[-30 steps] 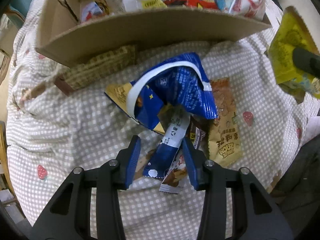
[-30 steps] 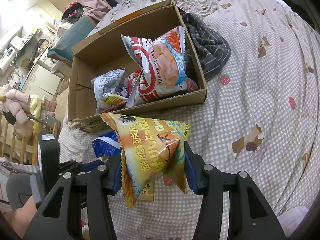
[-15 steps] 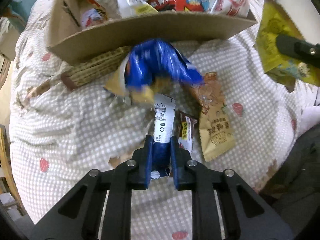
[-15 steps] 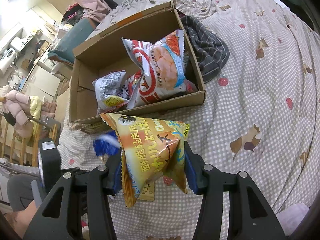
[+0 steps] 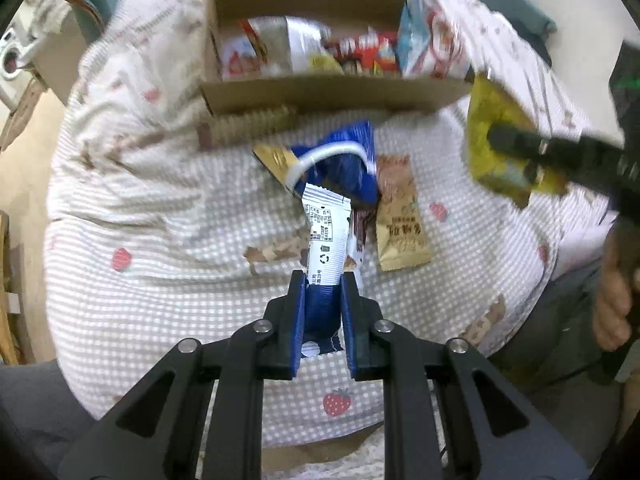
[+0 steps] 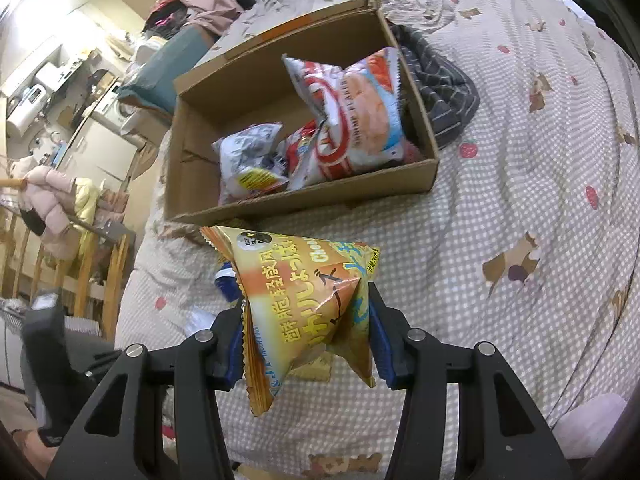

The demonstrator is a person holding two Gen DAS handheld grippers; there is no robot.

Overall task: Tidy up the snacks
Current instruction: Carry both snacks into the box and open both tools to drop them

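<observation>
My left gripper [image 5: 322, 280] is shut on a blue and white snack bag [image 5: 326, 216] and holds it above the checked bedspread [image 5: 168, 240]. My right gripper [image 6: 306, 320] is shut on a yellow-orange cheese snack bag [image 6: 300, 304], held in front of the cardboard box [image 6: 304, 200]; the bag also shows at the right of the left wrist view [image 5: 496, 148]. The box also shows in the left wrist view [image 5: 332, 96] and holds a shrimp flakes bag [image 6: 356, 120] and other packets.
A tan snack packet [image 5: 400, 220], a gold packet [image 5: 276, 158] and a wafer pack [image 5: 248, 124] lie on the bedspread before the box. A dark plaid cloth [image 6: 440, 84] lies right of the box. Furniture stands beyond the bed at left.
My left gripper closed on the blue bag's end and lifted it back from the pile; the view pulled away from the box. My right gripper kept its yellow bag almost still.
</observation>
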